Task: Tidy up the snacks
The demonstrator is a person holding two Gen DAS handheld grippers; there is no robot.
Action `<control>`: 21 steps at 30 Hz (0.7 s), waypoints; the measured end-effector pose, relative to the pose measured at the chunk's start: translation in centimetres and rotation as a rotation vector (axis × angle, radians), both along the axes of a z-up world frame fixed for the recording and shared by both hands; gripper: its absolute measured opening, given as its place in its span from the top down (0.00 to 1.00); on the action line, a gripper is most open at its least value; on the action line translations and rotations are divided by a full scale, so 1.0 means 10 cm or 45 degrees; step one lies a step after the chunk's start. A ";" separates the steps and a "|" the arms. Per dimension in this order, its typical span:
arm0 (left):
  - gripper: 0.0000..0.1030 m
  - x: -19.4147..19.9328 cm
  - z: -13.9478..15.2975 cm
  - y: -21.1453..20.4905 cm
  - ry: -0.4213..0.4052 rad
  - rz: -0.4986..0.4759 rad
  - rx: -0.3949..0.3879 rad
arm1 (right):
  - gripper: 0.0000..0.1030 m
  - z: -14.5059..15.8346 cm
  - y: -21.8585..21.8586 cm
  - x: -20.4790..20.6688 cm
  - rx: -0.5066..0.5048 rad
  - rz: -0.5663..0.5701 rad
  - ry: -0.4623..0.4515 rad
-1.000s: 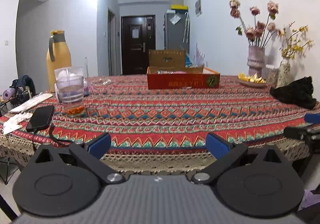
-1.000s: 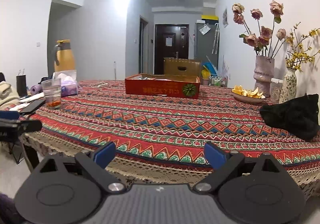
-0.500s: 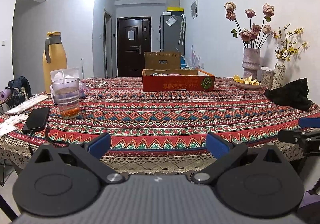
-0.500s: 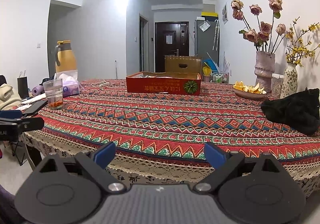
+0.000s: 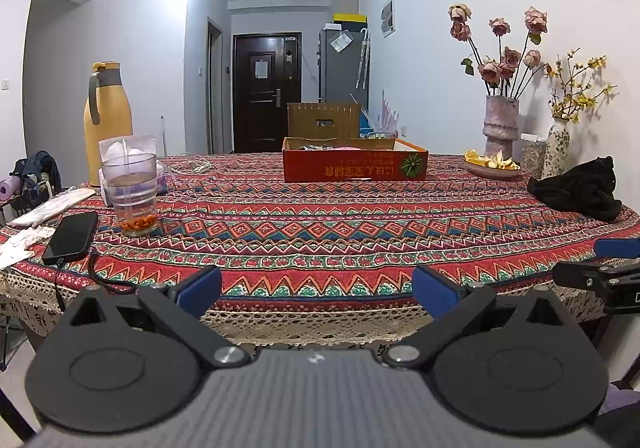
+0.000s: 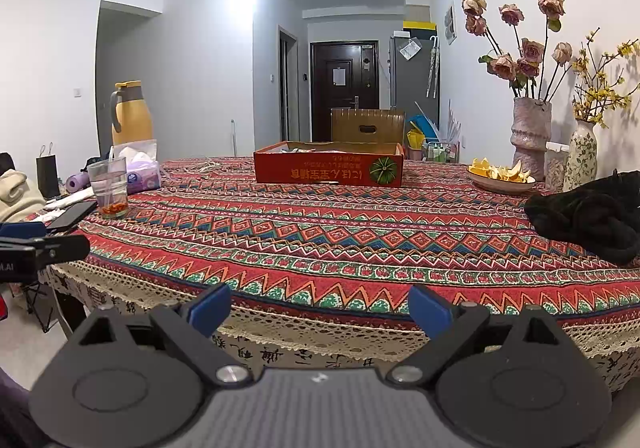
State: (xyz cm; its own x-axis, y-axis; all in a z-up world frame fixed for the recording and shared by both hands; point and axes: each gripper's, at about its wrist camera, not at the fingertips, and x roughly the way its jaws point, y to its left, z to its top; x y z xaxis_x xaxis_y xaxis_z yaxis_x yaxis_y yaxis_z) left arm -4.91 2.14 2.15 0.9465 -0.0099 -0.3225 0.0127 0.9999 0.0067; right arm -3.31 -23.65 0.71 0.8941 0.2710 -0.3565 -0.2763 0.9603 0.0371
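A red cardboard box (image 5: 355, 164) holding snack packets stands at the far middle of the table; it also shows in the right wrist view (image 6: 328, 169). Its contents barely show over the rim. My left gripper (image 5: 317, 290) is open and empty, held off the table's near edge. My right gripper (image 6: 319, 308) is open and empty, also before the near edge, to the right of the left one. The right gripper's tip shows in the left wrist view (image 5: 600, 272), the left gripper's tip in the right wrist view (image 6: 40, 248).
The table wears a patterned red cloth (image 5: 320, 224). On its left are a glass (image 5: 132, 191), a phone (image 5: 71, 232), tissues and a yellow jug (image 5: 107, 119). On its right are a bowl of orange peel (image 5: 492, 163), two flower vases (image 5: 500, 127) and a black cloth (image 5: 580, 187).
Both grippers have drawn back and dropped a little, so the table's lace edge sits higher in view. Both stay open.
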 end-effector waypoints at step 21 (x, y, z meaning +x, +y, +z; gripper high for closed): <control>0.00 0.00 0.00 0.01 -0.002 0.005 -0.001 | 0.07 -0.01 -0.01 0.01 0.008 0.002 0.008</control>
State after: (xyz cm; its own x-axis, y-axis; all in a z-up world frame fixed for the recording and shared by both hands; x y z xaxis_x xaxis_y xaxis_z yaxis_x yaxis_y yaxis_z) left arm -4.91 2.21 2.12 0.9471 -0.0065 -0.3210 0.0087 0.9999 0.0056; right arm -3.22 -23.76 0.65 0.8914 0.2749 -0.3604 -0.2778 0.9596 0.0450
